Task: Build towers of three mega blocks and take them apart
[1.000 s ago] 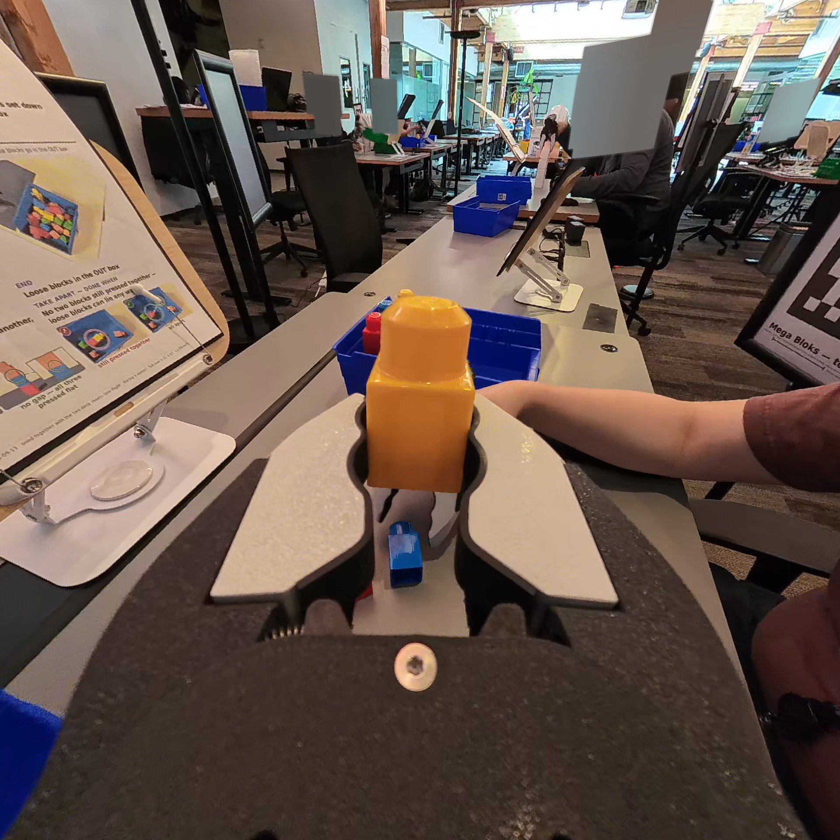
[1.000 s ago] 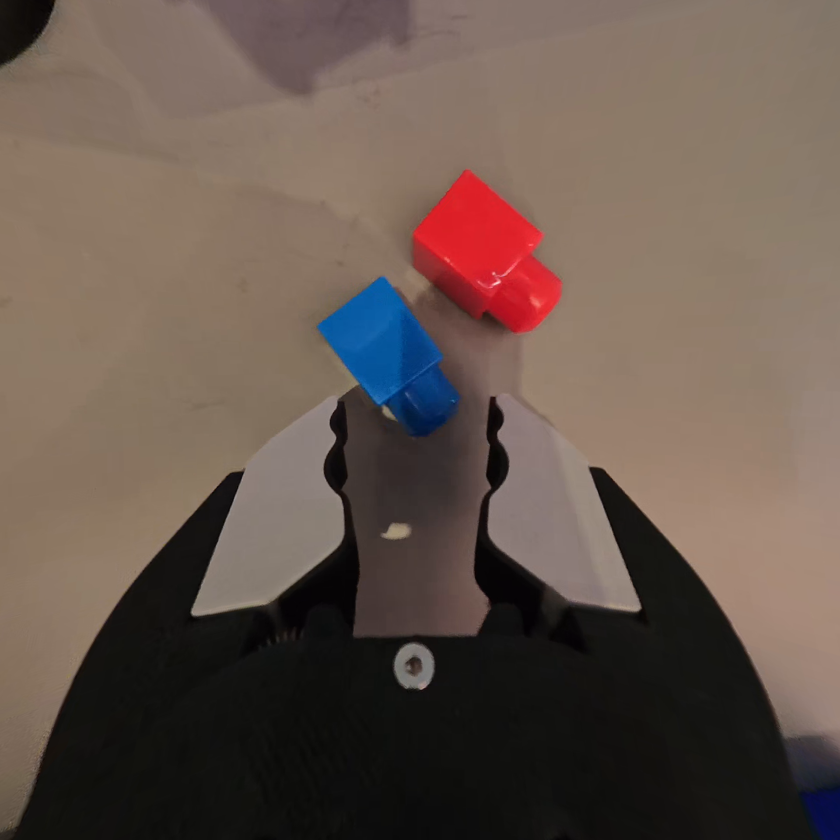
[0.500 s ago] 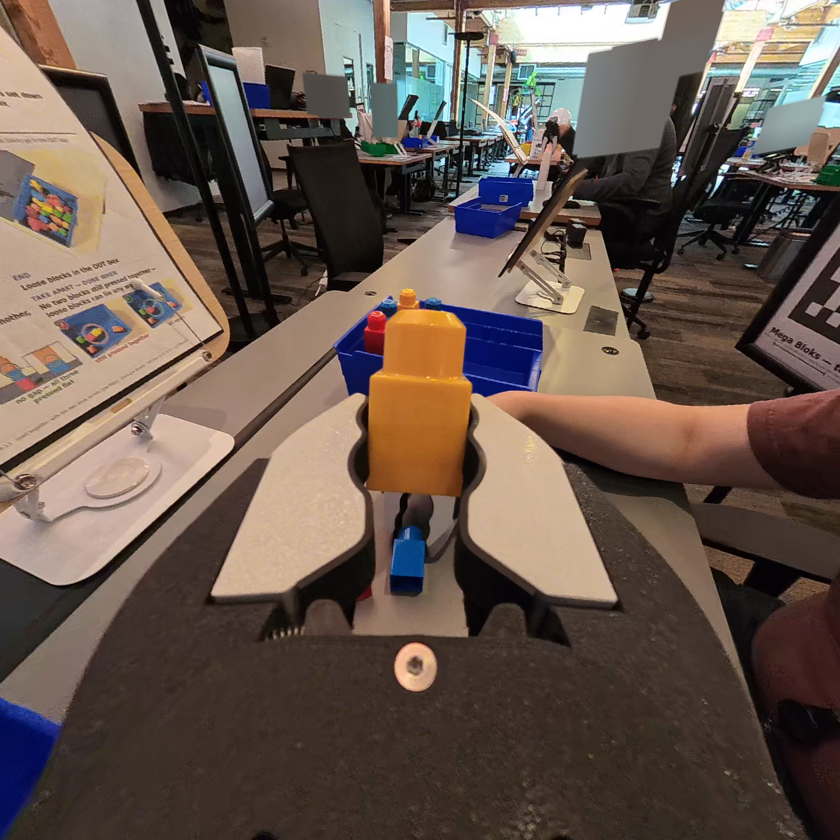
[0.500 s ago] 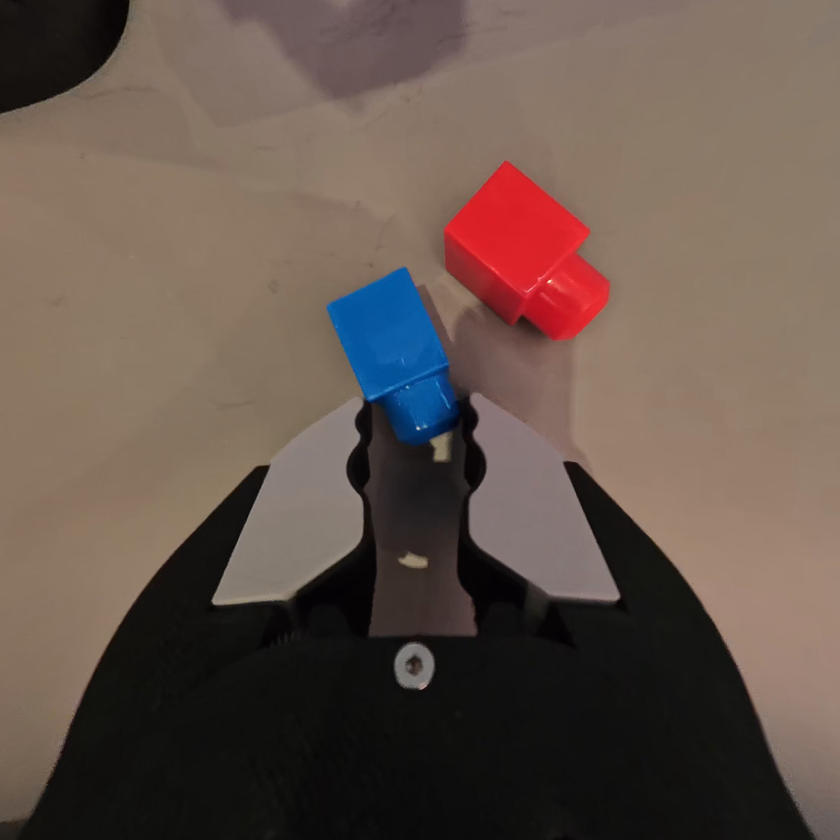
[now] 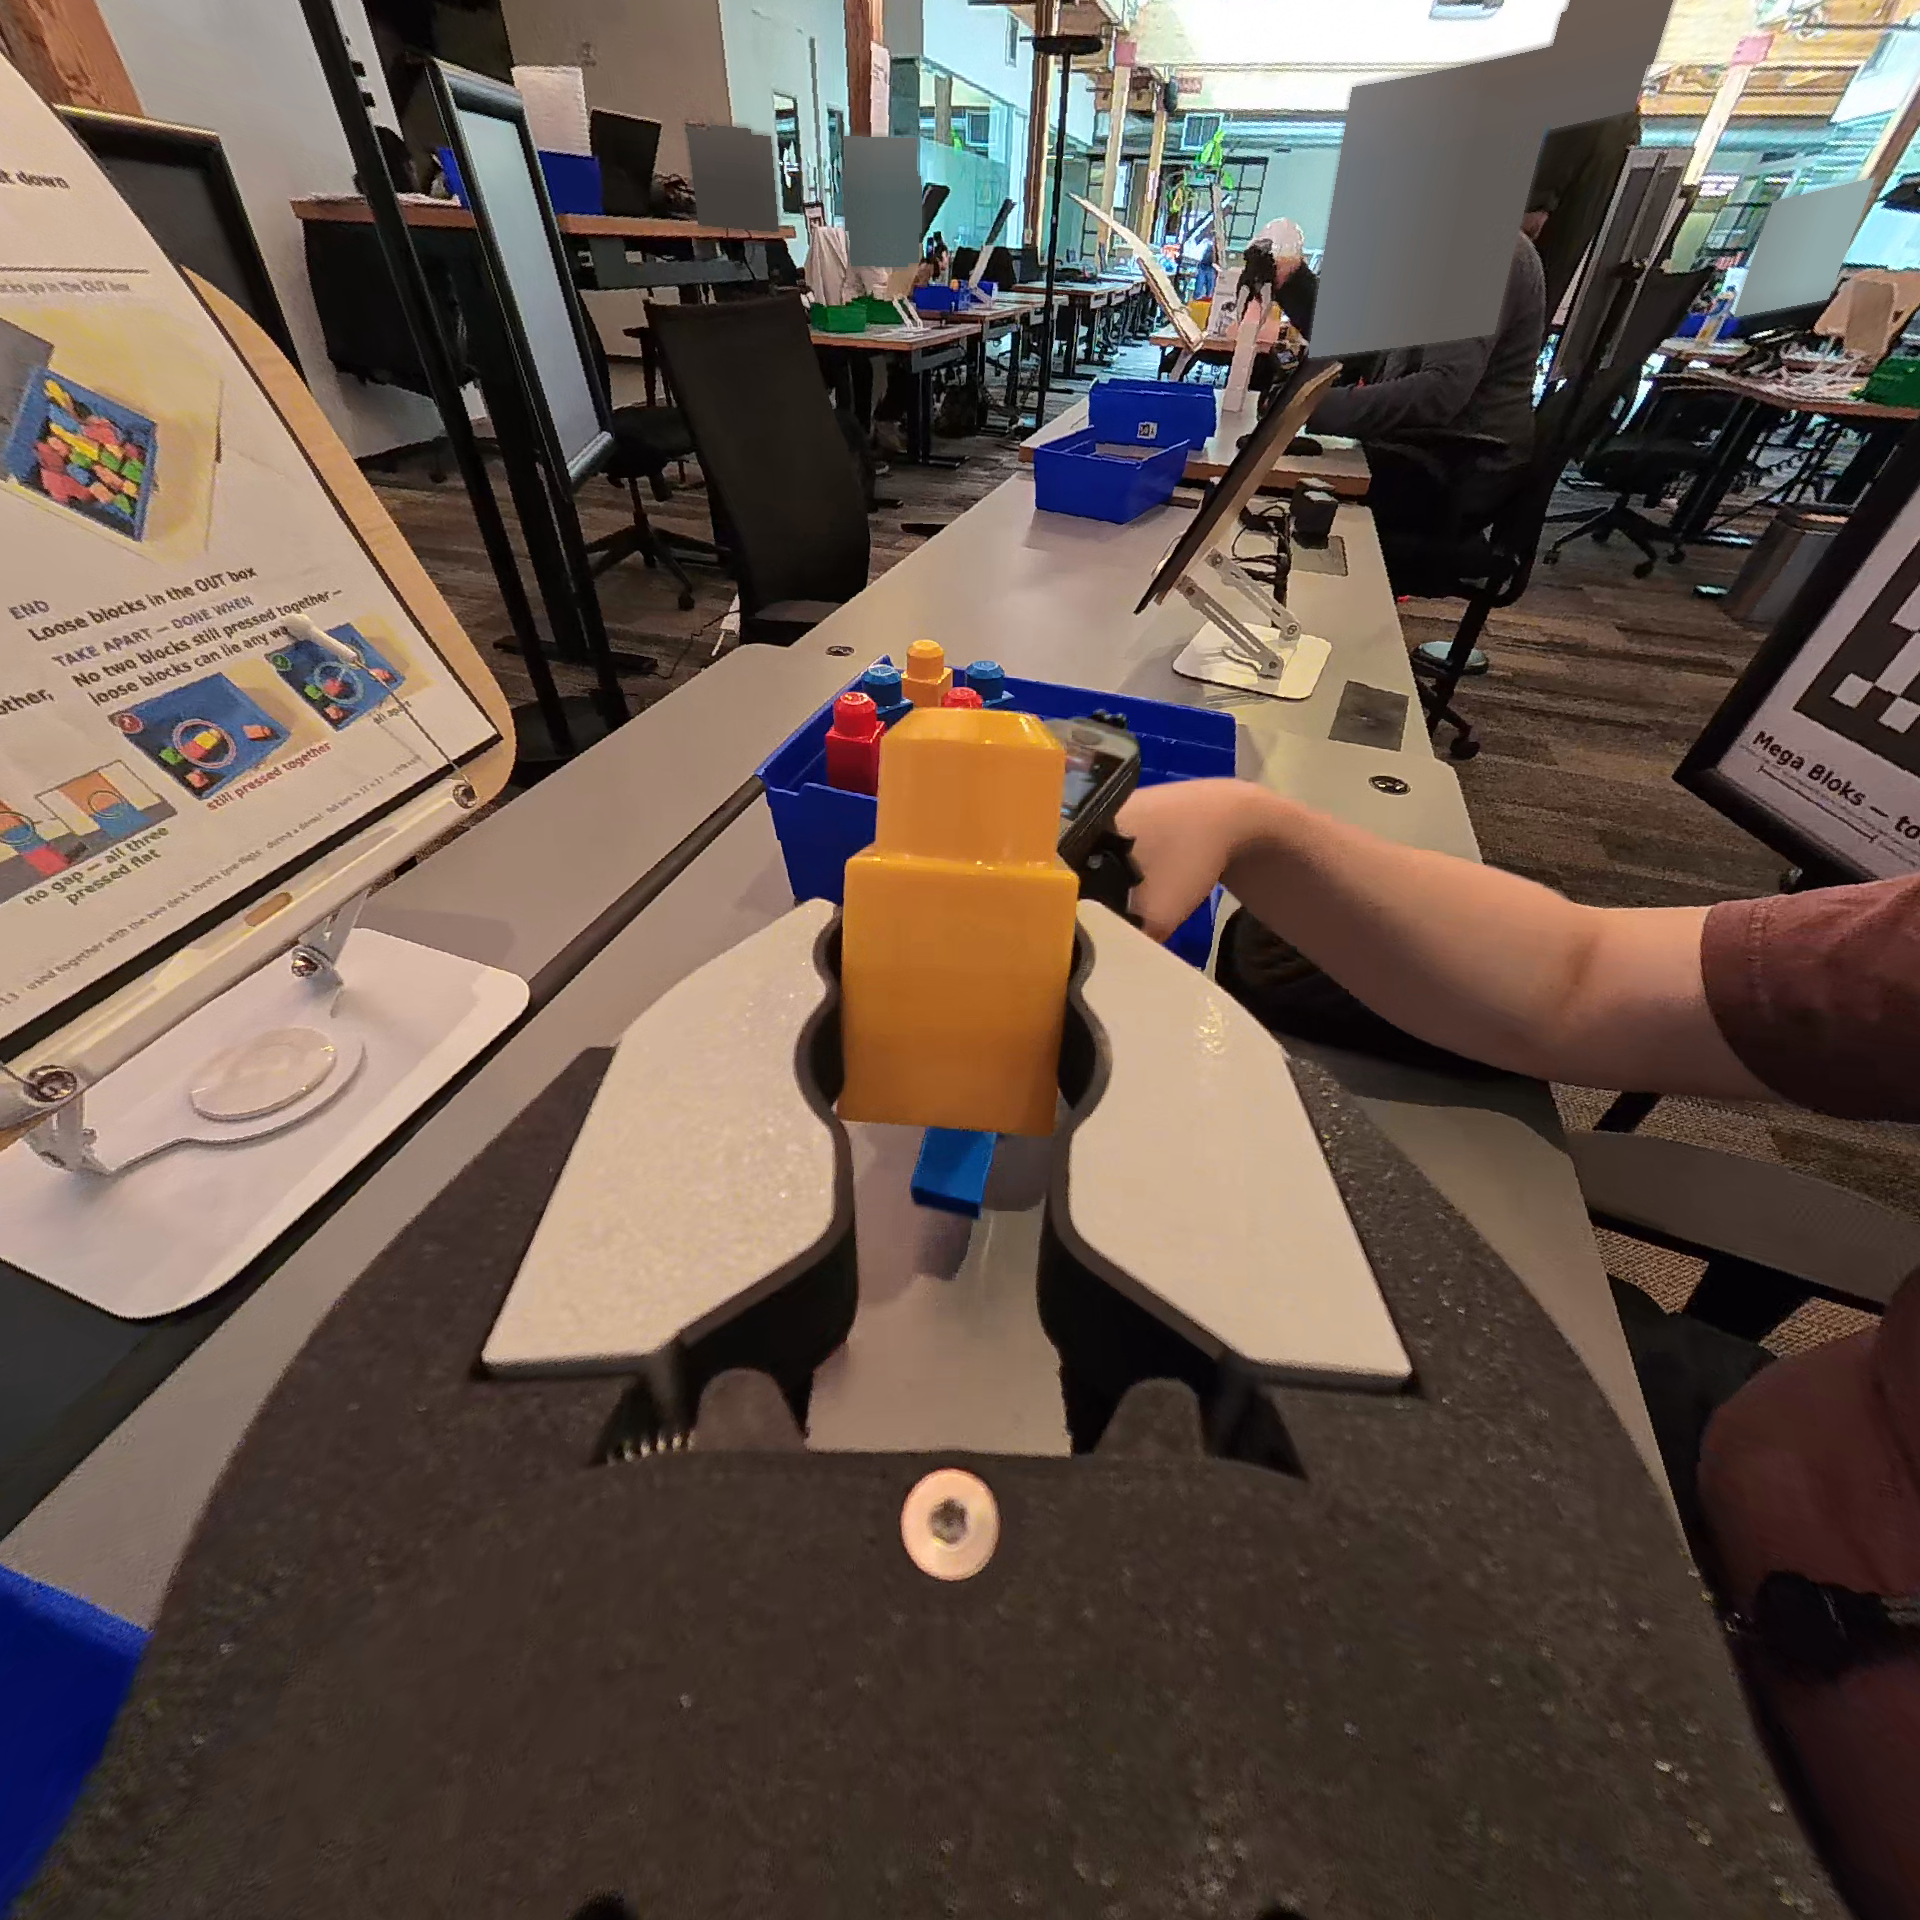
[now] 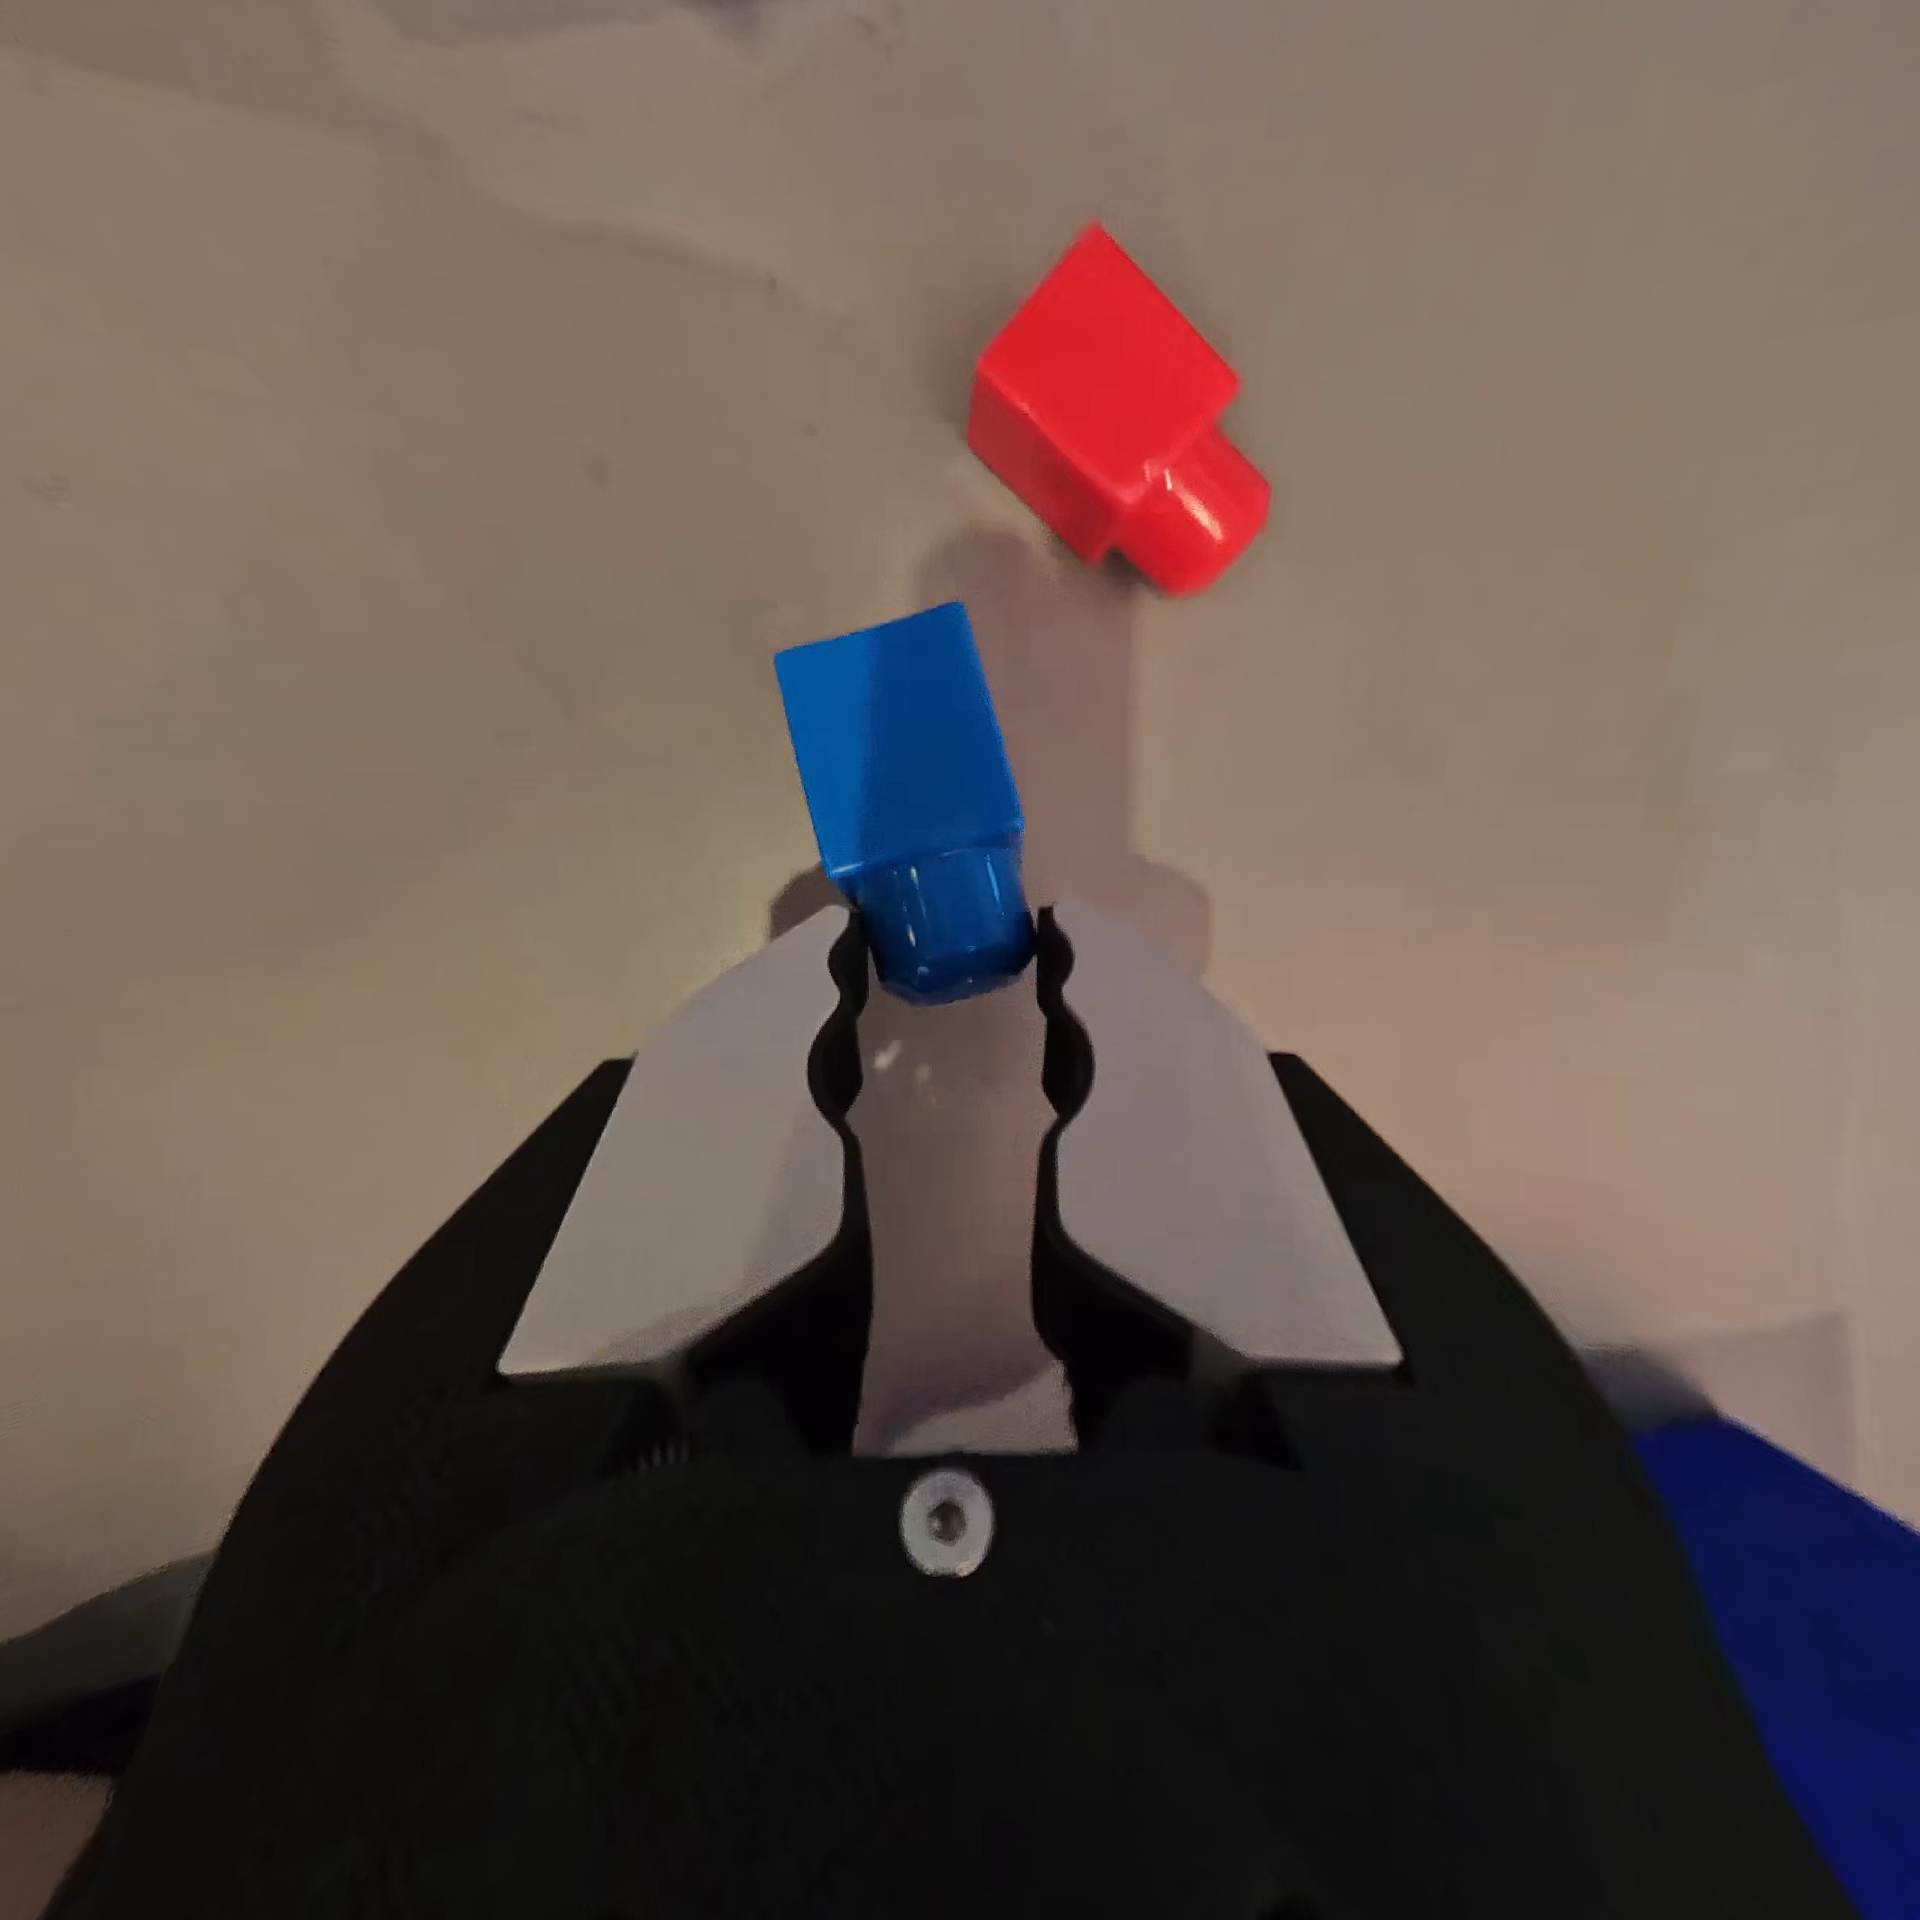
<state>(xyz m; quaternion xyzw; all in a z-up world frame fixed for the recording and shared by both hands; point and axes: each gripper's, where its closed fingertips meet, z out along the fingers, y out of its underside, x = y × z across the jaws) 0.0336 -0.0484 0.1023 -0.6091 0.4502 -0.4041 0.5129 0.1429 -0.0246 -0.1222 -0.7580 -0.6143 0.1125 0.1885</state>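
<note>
Yellow block (image 5: 956,935) clamped upright in left hand-held gripper (image 5: 956,997); blue block (image 6: 899,758) pinched by its stud in right hand-held gripper (image 6: 940,945) over the desk (image 6: 416,520), red block (image 6: 1112,405) lying nearby. Tower-building step, apparently; next, pressing blue onto yellow, squarely aligned.

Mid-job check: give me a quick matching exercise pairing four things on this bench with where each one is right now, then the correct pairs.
Things:
1. yellow block
2. blue block
3. red block
4. blue bin

Places:
A. lying loose on its side on the table
B. gripped by its stud at the tips of the right claw
C. on the table beyond the left claw, with blocks standing in it
D. upright, clamped between the left claw's fingers

Pairs: 1-D, 2-B, 3-A, 4-C
</note>
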